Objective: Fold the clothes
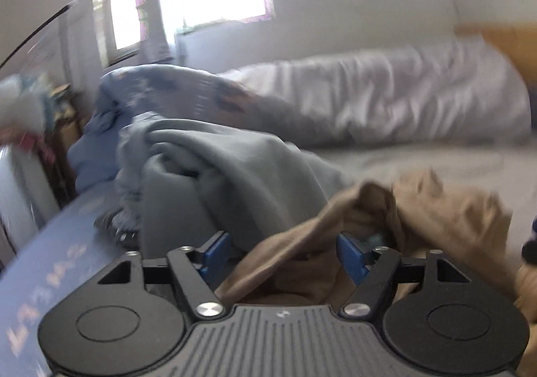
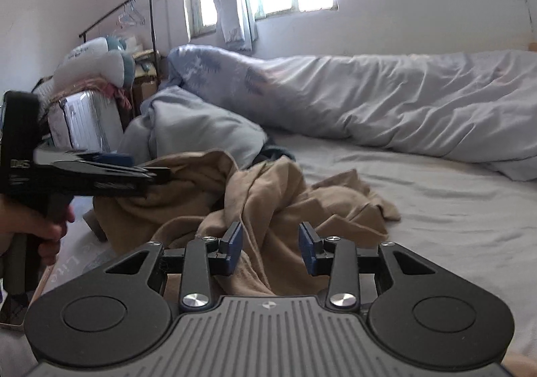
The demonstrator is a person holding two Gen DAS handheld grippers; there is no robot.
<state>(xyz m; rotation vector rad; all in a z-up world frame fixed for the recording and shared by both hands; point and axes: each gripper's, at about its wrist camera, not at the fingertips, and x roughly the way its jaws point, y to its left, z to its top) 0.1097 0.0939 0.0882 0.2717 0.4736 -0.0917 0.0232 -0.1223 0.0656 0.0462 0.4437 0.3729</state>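
- Tan garment lies crumpled in a heap on the near part of the grey bed sheet, with no flat panel, straight edge or finished fold visible; by the look of it, folding has barely begun.
- Right gripper sits low over the heap with its jaws parted; a ridge of the tan cloth runs up between the blue pads, but they do not appear to press on it, so it reads as released.
- Left gripper is likewise unclenched, with tan fabric draped across the gap; the left wrist view is blurred, so contact with the pads cannot be confirmed. In the right wrist view it is seen side-on at the heap's left edge, gripped by a hand.
- Pale blue-grey garment is bunched behind the tan one, also unfolded and seemingly waiting its turn.
- White duvet is piled along the far side of the bed, apart from the clothes.
- Remaining work, as judged here: take hold of the tan piece, spread it flat, fold it, then do the same with the blue-grey one.
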